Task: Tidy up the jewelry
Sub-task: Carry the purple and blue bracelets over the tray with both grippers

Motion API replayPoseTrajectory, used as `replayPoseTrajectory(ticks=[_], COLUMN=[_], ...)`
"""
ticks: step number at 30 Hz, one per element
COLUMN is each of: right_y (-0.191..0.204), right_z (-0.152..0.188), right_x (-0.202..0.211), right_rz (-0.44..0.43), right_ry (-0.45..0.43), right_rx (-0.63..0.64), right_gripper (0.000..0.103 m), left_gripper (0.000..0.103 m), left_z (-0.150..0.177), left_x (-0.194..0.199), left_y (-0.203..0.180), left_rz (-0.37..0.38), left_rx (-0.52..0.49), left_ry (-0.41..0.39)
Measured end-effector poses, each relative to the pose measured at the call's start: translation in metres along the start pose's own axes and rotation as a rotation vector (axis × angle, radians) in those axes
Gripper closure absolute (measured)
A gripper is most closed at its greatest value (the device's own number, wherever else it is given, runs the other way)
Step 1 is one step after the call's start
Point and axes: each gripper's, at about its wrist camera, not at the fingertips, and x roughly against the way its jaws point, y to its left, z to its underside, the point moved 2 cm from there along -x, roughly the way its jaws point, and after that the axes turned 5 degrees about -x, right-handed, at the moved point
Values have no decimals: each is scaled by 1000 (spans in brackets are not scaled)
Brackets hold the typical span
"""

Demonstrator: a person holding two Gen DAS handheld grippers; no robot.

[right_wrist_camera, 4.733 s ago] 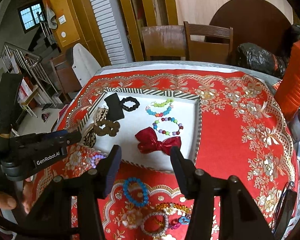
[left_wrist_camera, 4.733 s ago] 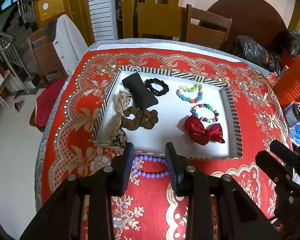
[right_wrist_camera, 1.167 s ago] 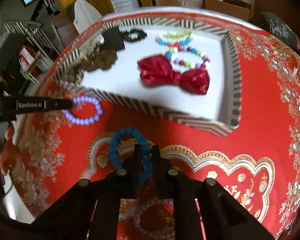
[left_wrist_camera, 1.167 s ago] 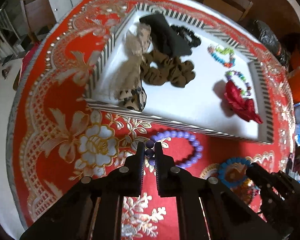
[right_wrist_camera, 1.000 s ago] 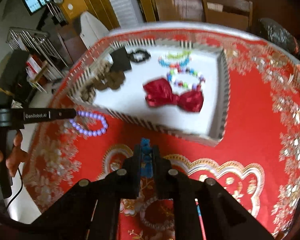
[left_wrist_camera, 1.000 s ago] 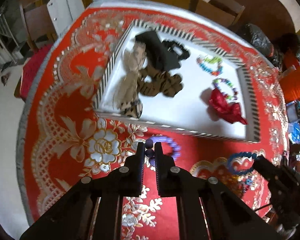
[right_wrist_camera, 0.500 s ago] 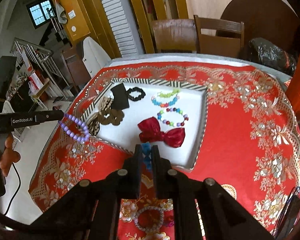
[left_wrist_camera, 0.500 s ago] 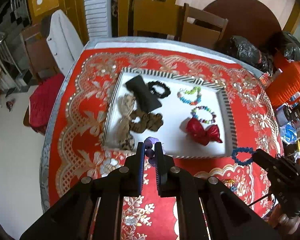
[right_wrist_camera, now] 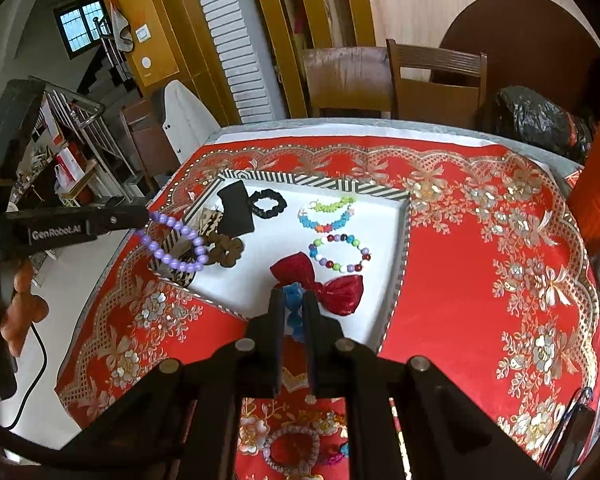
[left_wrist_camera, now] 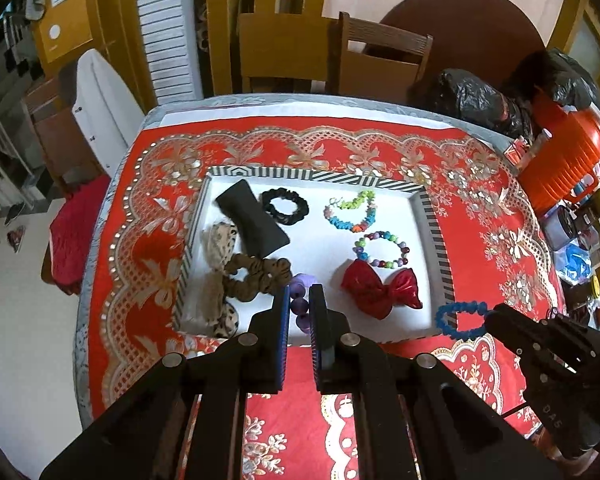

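Left wrist view: my left tongs [left_wrist_camera: 299,304] were pressed together on the purple bead bracelet [left_wrist_camera: 300,300], beads showing between the tips and just past them. Straight ahead of the tips sat the striped-rim tray [left_wrist_camera: 434,224] w/ white floor, on the red tablecloth [left_wrist_camera: 480,208]. In the tray, ahead-left of my tips: leopard scrunchie [left_wrist_camera: 260,274], a pale leopard bow [left_wrist_camera: 216,264] further left, black pouch [left_wrist_camera: 254,220] and black scrunchie [left_wrist_camera: 286,206] beyond. Ahead-right: red bow [left_wrist_camera: 380,288] nearest, multicolour bead bracelet [left_wrist_camera: 382,250] behind it, neon bead bracelet [left_wrist_camera: 352,212] furthest. Off to the right my right tongs [left_wrist_camera: 490,318] pinched the blue bracelet [left_wrist_camera: 460,320], which hung over the tray's near-right corner.

Right wrist view: right tongs [right_wrist_camera: 294,308] were shut tight on the blue bracelet [right_wrist_camera: 294,306], seen edge-on between the tips, above the tray's near edge. Red bow [right_wrist_camera: 320,280] lay just past the tips, multicolour bracelet [right_wrist_camera: 340,254] beyond, neon one [right_wrist_camera: 328,212] further. Far left, left tongs [right_wrist_camera: 142,218] held the purple bracelet [right_wrist_camera: 176,246], loop dangling off the tips in front of the tray's [right_wrist_camera: 402,240] left corner; can't tell exact height above it. My hand [right_wrist_camera: 18,308] gripped that handle. Below my tips, near side, a pale beaded bracelet [right_wrist_camera: 292,448] lay on the cloth [right_wrist_camera: 480,280] w/ a few small bits beside it, too blurred to ID.
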Motion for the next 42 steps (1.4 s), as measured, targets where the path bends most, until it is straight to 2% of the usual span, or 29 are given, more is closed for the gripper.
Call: replayPoseTrajectory(ticks=[18, 26, 32, 42], right_y=[-6, -2, 5, 40], right_z=[-35, -46, -53, -64], right_x=[-35, -49, -66, -117], right_rz=[-4, -7, -16, -63], right_ry=[27, 41, 68, 135], right_rx=[-37, -27, -13, 51], right_gripper=[94, 94, 94, 94], left_gripper=[103, 103, 103, 103], left_z=[-16, -14, 7, 24], left_x=[-45, -64, -99, -115], left_y=[-18, -15, 13, 57], left_rz=[36, 67, 15, -24], left_rx=[-31, 2, 59, 144], left_ry=[53, 89, 161, 194])
